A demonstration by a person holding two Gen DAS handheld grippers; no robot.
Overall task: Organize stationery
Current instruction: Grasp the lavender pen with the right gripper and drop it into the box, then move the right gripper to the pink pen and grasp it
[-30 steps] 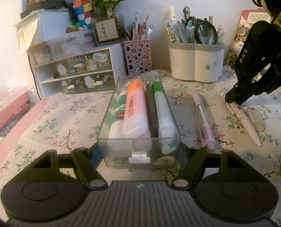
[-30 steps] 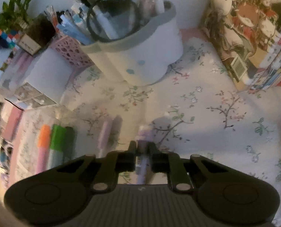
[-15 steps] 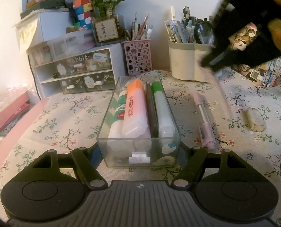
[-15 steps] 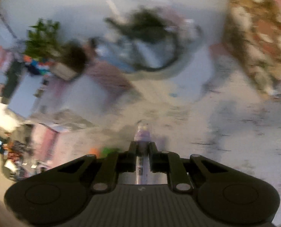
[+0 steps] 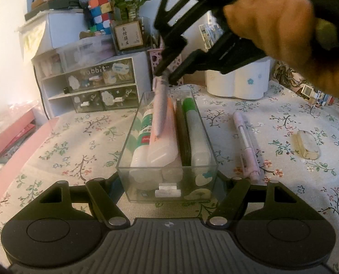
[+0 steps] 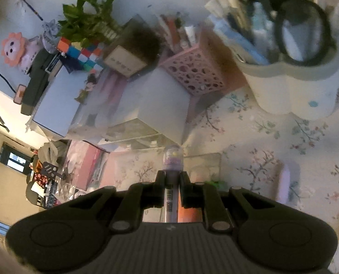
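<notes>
A clear plastic box [image 5: 132, 146] sits at the centre of the left wrist frame, holding white tubes, an orange highlighter [image 5: 169, 137] and a green marker [image 5: 194, 127] lying lengthwise. A pale pink pen [image 5: 159, 111] hangs tip-down over its far end. Another pink pen [image 5: 246, 143] lies on the cloth right of the box.

Glossy clear plastic box [image 5: 167, 178] rests on matt floral cloth [image 5: 283, 118].

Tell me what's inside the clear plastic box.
Inside the clear plastic box: a white glue tube, orange highlighter, dark pen and green-capped marker. Anything beneath them is hidden.
</notes>
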